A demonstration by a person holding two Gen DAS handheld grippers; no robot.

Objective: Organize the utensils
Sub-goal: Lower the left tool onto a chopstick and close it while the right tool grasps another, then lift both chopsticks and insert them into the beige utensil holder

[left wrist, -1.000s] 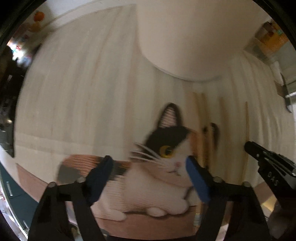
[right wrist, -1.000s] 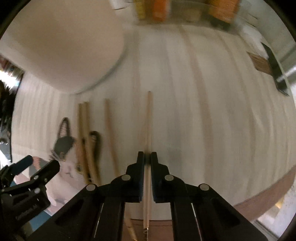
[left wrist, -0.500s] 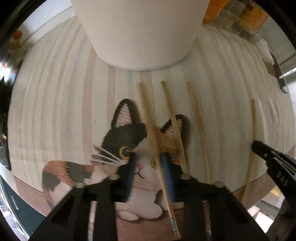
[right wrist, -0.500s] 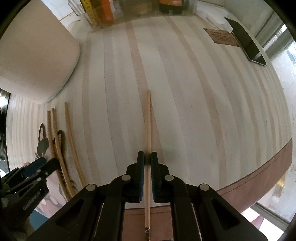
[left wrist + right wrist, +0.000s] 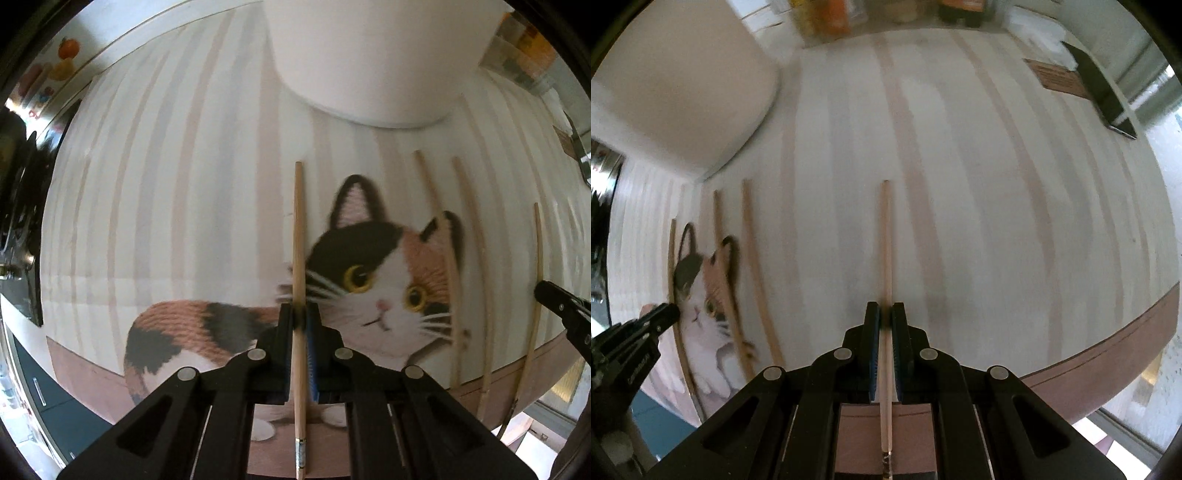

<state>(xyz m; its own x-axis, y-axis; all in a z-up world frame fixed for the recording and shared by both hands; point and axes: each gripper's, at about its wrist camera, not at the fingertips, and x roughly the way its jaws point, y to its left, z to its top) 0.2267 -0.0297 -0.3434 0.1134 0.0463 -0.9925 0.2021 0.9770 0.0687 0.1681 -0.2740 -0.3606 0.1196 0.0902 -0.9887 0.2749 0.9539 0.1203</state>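
Note:
My left gripper [image 5: 300, 314] is shut on a wooden chopstick [image 5: 298, 236] that points straight ahead above the striped mat with a cat picture [image 5: 373, 273]. Two more chopsticks [image 5: 439, 236] lie on the cat picture to its right. My right gripper [image 5: 885, 314] is shut on another chopstick [image 5: 885, 243], which points forward over the mat. In the left wrist view that chopstick [image 5: 537, 266] and the right gripper's tip [image 5: 554, 295] show at the far right. In the right wrist view the left gripper [image 5: 663, 314] shows at the far left.
A large white cylindrical container [image 5: 369, 55] stands on the mat just beyond the chopsticks; it also shows in the right wrist view [image 5: 679, 92]. Bottles and packets [image 5: 827, 14] line the far edge. A phone [image 5: 1104, 96] and a brown card [image 5: 1060, 79] lie at the far right.
My left gripper moved over the cat picture, closed on the leftmost chopstick and carried it left of the other two. My right gripper kept its chopstick and shifted slightly.

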